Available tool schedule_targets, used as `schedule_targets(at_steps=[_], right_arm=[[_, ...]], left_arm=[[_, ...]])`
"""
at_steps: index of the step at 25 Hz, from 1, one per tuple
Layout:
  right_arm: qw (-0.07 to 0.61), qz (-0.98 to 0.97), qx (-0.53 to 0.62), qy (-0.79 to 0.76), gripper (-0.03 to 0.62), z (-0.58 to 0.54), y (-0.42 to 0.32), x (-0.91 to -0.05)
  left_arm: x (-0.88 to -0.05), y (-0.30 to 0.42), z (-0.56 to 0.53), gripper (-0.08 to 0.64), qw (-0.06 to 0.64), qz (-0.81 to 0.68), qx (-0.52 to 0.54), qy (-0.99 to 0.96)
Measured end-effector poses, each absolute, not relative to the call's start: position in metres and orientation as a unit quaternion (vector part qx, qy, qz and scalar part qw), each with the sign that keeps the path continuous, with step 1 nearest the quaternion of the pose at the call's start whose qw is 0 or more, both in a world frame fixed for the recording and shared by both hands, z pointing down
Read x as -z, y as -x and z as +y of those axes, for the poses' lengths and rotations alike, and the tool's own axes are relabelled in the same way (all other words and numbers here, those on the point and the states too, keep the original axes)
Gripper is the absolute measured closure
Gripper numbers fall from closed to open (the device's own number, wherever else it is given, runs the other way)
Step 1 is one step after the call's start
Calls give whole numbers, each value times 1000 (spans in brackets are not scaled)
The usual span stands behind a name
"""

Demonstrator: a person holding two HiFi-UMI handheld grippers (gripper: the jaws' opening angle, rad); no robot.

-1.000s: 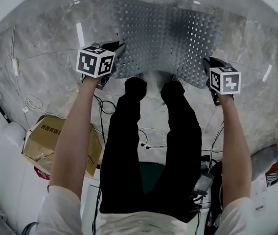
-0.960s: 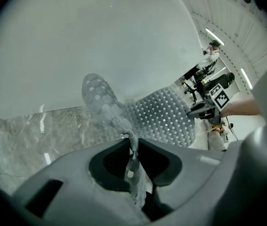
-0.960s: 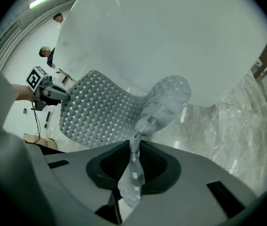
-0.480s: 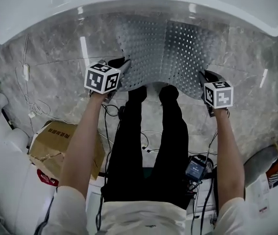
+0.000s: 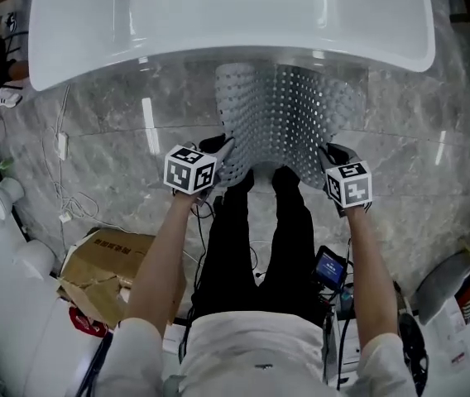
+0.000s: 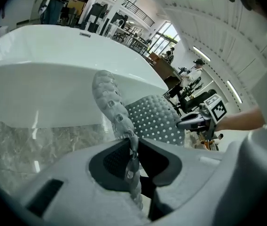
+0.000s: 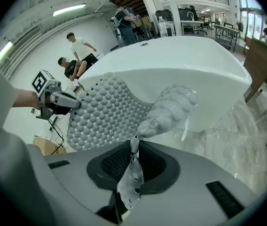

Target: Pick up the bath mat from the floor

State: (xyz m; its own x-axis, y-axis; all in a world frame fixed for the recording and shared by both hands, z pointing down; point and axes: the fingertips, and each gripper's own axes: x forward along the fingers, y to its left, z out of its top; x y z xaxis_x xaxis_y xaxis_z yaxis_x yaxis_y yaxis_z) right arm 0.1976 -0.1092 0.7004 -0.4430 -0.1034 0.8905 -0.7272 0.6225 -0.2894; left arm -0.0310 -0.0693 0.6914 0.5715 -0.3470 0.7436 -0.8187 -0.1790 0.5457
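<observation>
A grey, dotted bath mat [image 5: 289, 122] hangs off the marble floor between my two grippers, sagging in the middle in front of the white tub. My left gripper [image 5: 223, 151] is shut on the mat's left corner; in the left gripper view the mat's edge [image 6: 117, 112] runs up from between the jaws. My right gripper [image 5: 330, 154] is shut on the right corner, and the right gripper view shows the mat's bumpy underside [image 7: 110, 112] spreading from its jaws toward the left gripper [image 7: 70, 101]. The right jaws have just been closing, with the mat between them.
A white bathtub [image 5: 235, 15] stands straight ahead. The person's black-clad legs [image 5: 260, 246] are below the mat. A cardboard box [image 5: 111, 267] and cables [image 5: 65, 197] lie on the floor at left. People [image 7: 79, 53] stand in the background.
Both grippers have risen with the mat, lifting it clear of the floor. The mat now hangs folded and narrower between them, and the bathtub has come fully into view.
</observation>
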Motion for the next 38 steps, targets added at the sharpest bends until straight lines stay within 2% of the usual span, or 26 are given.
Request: schedule_targets(at_steps=[11, 25, 38], right_arm=[[426, -802, -319, -270, 538, -96, -167, -611], [364, -833, -261, -324, 540, -96, -141, -499], [326, -847, -166, -384, 540, -131, -120, -421]], left_arm=[[-597, 63, -56, 500, 463, -428, -222, -744], [-542, 173, -31, 505, 432, -499, -216, -720], [-479, 255, -42, 506, 376, -561, -160, -720]])
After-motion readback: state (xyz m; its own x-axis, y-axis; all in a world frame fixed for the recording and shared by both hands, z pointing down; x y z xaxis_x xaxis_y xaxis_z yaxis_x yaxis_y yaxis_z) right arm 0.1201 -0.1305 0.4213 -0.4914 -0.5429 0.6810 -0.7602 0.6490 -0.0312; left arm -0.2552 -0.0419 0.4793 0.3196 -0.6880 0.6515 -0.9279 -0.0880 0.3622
